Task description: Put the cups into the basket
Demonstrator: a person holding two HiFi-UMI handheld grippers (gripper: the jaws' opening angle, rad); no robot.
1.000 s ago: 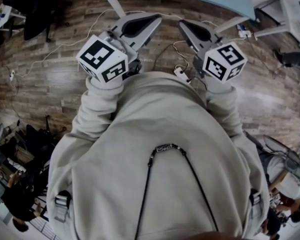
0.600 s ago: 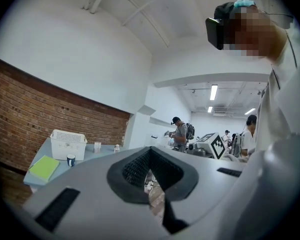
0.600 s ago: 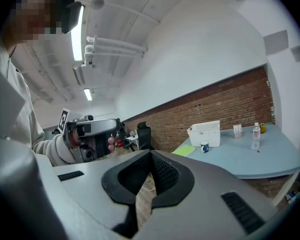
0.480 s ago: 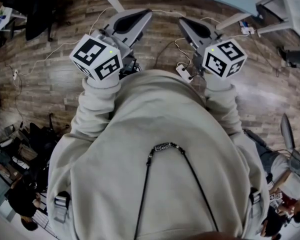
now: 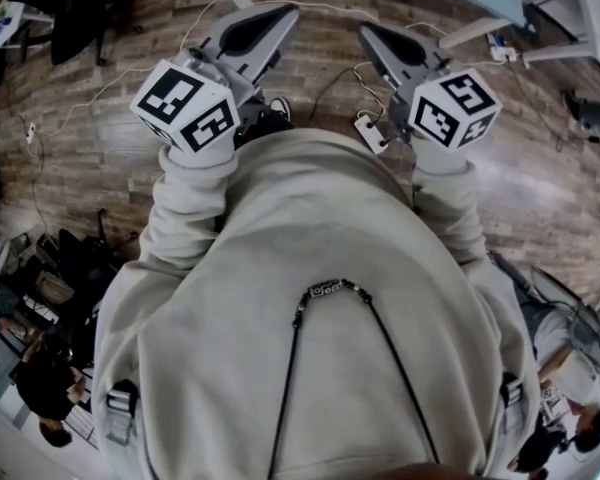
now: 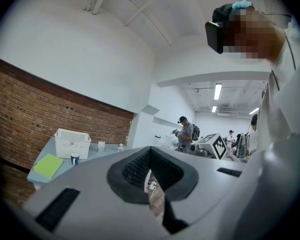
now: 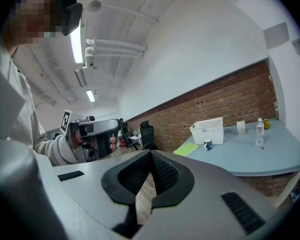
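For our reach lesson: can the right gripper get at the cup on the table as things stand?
Probably not: the right gripper is shut and well short of the table; the cup stands far off by the basket.

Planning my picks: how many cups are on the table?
1 for certain: the blue cup on the table, just in front of the white basket. A small clear item beside the basket may be another; too small to tell.

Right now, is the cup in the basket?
No, the cup stands on the table, outside the basket.
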